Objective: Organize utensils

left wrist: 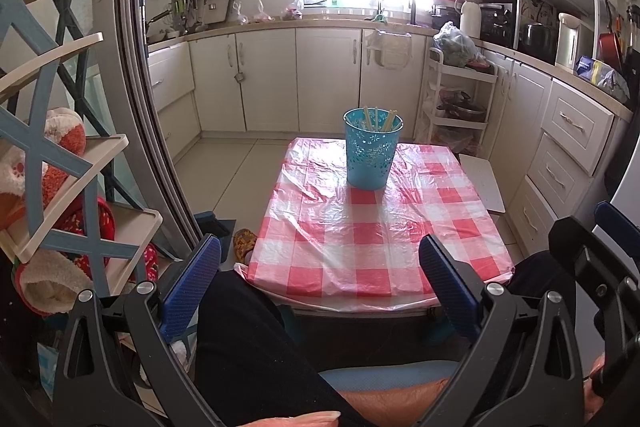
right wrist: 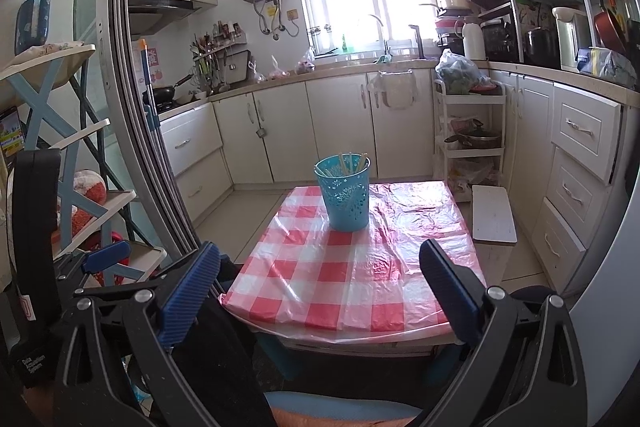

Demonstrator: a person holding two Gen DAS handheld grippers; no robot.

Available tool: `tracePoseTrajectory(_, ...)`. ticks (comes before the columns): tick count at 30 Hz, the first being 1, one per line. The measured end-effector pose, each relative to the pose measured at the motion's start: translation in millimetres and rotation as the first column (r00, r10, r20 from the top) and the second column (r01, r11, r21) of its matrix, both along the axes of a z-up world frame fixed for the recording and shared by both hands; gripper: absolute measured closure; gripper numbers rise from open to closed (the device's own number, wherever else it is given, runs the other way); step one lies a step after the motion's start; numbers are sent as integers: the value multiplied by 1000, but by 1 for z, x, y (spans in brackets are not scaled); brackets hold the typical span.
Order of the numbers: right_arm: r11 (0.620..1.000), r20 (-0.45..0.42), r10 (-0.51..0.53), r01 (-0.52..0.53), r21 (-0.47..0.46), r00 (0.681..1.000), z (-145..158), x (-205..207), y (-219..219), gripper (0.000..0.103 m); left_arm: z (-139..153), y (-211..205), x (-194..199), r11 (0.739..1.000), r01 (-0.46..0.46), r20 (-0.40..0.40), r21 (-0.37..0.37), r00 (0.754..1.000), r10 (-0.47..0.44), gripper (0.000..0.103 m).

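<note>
A light blue perforated holder [left wrist: 373, 154] stands upright toward the far end of a small table with a red-and-white checked cover [left wrist: 380, 239]. Several pale chopsticks [left wrist: 376, 119] stick up inside it. The holder [right wrist: 345, 193] and chopsticks [right wrist: 347, 163] also show in the right wrist view, on the same table [right wrist: 352, 275]. My left gripper [left wrist: 320, 259] is open and empty, held back from the table's near edge above my lap. My right gripper [right wrist: 320, 263] is open and empty, also short of the near edge. The other gripper's blue finger [right wrist: 106, 255] shows at the left.
A shelf rack [left wrist: 60, 163] with plush slippers stands at the left beside a sliding door frame [left wrist: 132, 75]. A white stool [right wrist: 493, 214] sits right of the table. A white trolley [left wrist: 456, 99] and kitchen cabinets [left wrist: 312, 79] line the back and right.
</note>
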State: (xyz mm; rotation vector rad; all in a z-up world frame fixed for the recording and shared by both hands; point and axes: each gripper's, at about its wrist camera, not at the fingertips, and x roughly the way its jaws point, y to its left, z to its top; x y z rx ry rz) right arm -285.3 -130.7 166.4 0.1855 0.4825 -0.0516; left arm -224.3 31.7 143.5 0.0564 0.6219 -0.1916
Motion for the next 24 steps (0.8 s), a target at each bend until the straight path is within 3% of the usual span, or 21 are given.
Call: tracePoseTrajectory(24,1000,27,6,-6,-12,1000,3,-5,5,7,6,4,-3,999,-27,22,-16,999,28,8)
